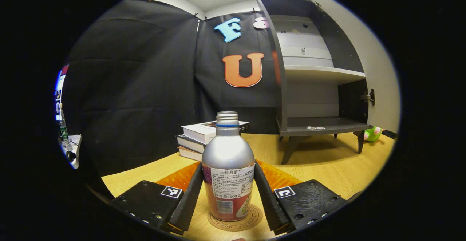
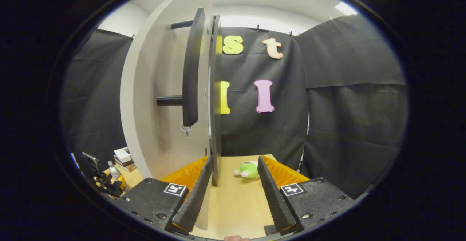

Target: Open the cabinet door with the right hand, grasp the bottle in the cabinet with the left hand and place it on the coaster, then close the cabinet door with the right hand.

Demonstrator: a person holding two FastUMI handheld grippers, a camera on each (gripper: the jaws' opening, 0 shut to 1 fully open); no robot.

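A silver bottle (image 1: pixel 228 161) with a red label stands upright on a round coaster (image 1: pixel 252 220) on the wooden table. My left gripper (image 1: pixel 228 165) is shut on it, a finger pressing each side of its body. Behind and to the right stands the grey cabinet (image 1: pixel 320 126), its shelves bare and its door (image 1: pixel 384 88) swung wide. In the right gripper view the door (image 2: pixel 160 99) is seen edge-on, with its dark bar handle (image 2: pixel 190 70). My right gripper (image 2: pixel 235 159) is open, and the door's lower edge sits between its fingers, close to the left one.
A stack of books (image 1: pixel 198 137) lies on the table behind the bottle. A green plush toy (image 2: pixel 248 169) rests on the table beyond the door, also visible by the cabinet's leg (image 1: pixel 372 133). The cabinet stands on slanted legs.
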